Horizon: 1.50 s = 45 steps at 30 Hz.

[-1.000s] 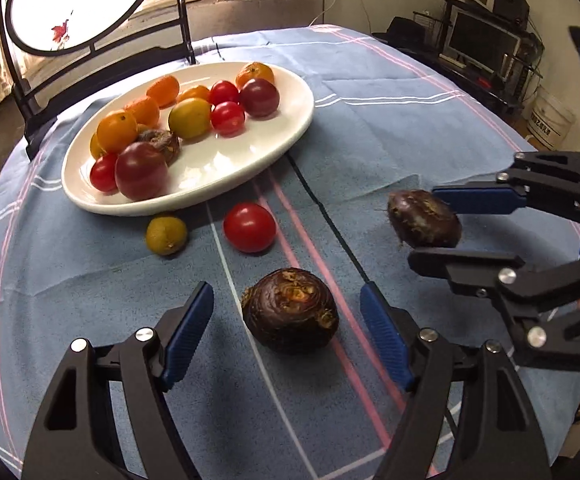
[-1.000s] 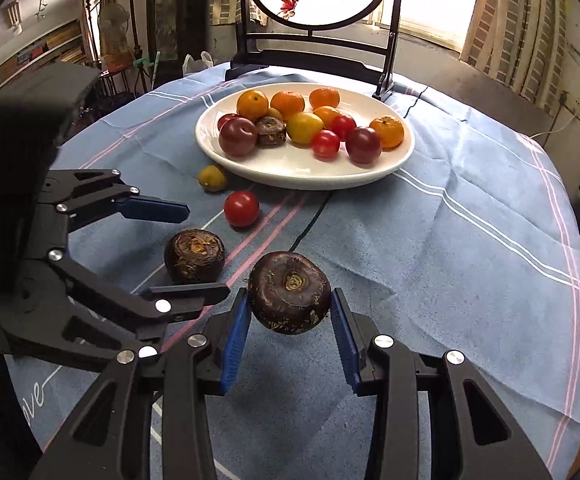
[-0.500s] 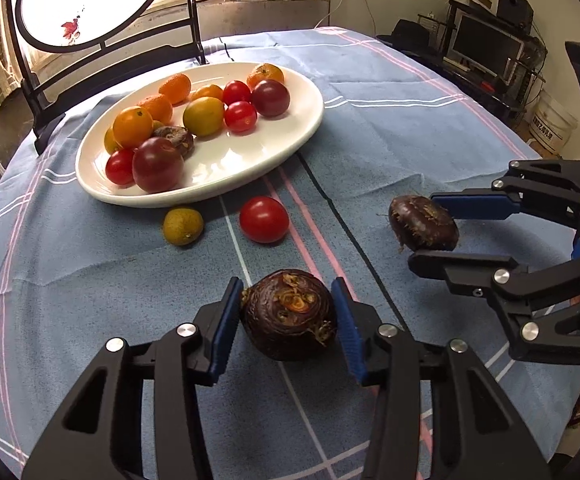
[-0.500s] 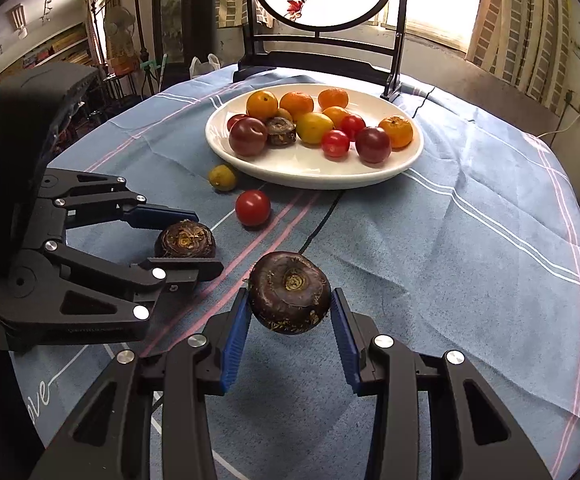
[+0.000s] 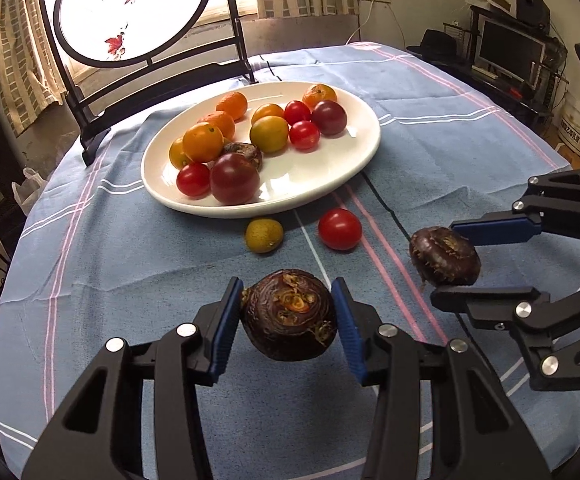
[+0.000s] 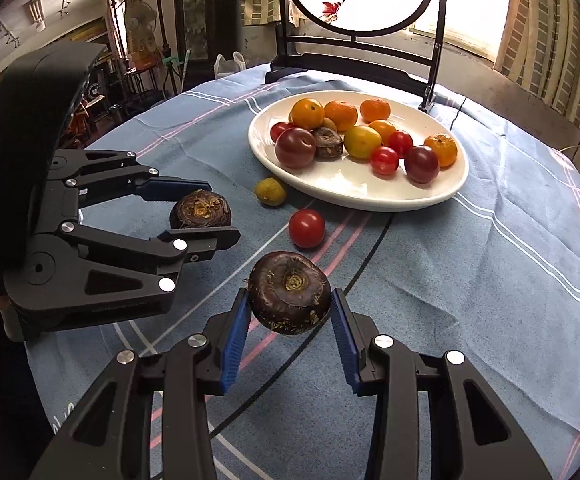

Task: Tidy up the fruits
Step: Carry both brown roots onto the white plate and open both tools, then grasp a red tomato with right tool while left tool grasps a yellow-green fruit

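My left gripper (image 5: 287,318) is shut on a dark brown water chestnut (image 5: 290,314) and holds it above the blue cloth; it also shows in the right wrist view (image 6: 201,210). My right gripper (image 6: 290,308) is shut on a second dark water chestnut (image 6: 289,291), lifted off the cloth, also showing in the left wrist view (image 5: 444,255). A white oval plate (image 5: 330,178) beyond holds several oranges, tomatoes, plums and one chestnut. A red tomato (image 5: 339,228) and a small yellow-green fruit (image 5: 263,235) lie on the cloth before the plate.
The round table (image 5: 470,128) carries a blue striped cloth. A black stand with a round painted screen (image 5: 129,8) sits at the far edge behind the plate. Shelves and a monitor (image 5: 510,52) stand off to the right of the table.
My left gripper closed on the chestnut that lay on the cloth and lifted it. My right gripper kept its chestnut and rose a little. The plate and loose fruits did not move.
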Motion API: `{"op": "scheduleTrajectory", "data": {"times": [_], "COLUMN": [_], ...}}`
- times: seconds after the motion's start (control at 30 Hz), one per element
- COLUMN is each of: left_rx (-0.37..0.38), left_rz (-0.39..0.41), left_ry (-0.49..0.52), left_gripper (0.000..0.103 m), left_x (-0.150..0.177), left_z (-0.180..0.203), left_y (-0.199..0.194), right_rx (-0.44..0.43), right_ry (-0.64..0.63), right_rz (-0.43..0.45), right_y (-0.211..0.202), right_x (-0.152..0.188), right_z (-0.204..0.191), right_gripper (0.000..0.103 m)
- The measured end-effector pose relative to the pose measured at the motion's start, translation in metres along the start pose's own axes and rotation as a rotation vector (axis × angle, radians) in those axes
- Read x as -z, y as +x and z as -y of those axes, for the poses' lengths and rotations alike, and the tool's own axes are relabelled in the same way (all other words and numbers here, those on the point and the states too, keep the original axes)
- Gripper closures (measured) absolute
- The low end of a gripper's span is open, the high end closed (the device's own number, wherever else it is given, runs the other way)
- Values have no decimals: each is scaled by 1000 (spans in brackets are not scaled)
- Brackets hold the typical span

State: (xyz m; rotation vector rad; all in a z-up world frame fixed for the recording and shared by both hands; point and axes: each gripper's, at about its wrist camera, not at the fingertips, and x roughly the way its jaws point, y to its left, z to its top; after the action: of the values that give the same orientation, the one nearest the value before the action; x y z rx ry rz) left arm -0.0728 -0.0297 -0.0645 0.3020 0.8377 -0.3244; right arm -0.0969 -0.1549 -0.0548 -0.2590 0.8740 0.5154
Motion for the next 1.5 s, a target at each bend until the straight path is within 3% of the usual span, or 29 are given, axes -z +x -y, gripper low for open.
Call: {"op": "scheduleTrajectory", "data": {"times": [0.33, 0.53, 0.67, 0.83, 1.1, 1.17, 1.5], "left_rx": [3, -33, -51, -75, -96, -117, -119], "left_rz": [23, 142, 153, 128, 81, 93, 139], "left_ry": [21, -13, -67, -115, -96, -78, -97], "left_gripper": [58, 58, 58, 58, 57, 49, 37], "left_x": [-15, -71, -109, -137, -144, -145, -133], "left_z": [-16, -46, -62, -72, -70, -67, -71], "left_y": [-5, -13, 4, 39, 76, 76, 51], "right_rx": [-6, 72, 115, 124, 142, 144, 122], "right_ry": [-37, -10, 47, 129, 195, 202, 198], "right_rz": [-17, 94, 171, 185, 108, 99, 194], "right_y": [7, -12, -10, 16, 72, 80, 34], "right_x": [-11, -58, -94, -126, -149, -152, -132], "right_z": [-6, 26, 53, 83, 111, 114, 103], "right_gripper": [62, 62, 62, 62, 61, 56, 43]}}
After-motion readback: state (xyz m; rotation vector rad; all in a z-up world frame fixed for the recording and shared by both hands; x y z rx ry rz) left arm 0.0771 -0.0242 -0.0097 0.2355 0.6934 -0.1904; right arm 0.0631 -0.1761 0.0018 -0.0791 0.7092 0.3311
